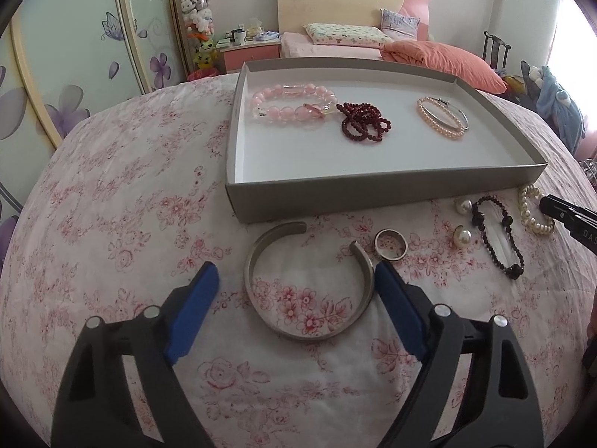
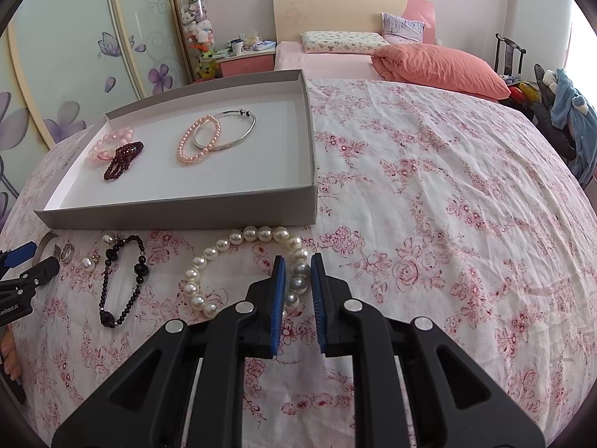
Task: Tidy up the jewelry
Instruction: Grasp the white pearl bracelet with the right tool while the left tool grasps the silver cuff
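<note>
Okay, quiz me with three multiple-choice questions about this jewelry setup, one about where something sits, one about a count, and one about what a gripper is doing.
1. Where does the silver cuff lie?
A. in the tray
B. on the floral cloth, between the left gripper's fingers
C. on the pillow

2. How many pieces lie in the grey tray?
A. two
B. four
C. six

3. What is the right gripper doing?
A. standing wide open over bare cloth
B. holding the black bead bracelet
C. closing around the white pearl bracelet

Answers:
1 B: the cuff rests on the cloth in front of the tray, with the left gripper open around it.
2 B: pink bead bracelet, dark red beads, pink pearl bracelet and thin silver bangle.
3 C: its blue fingers sit narrowly on either side of the white pearl bracelet; whether they grip yet is unclear.
</note>
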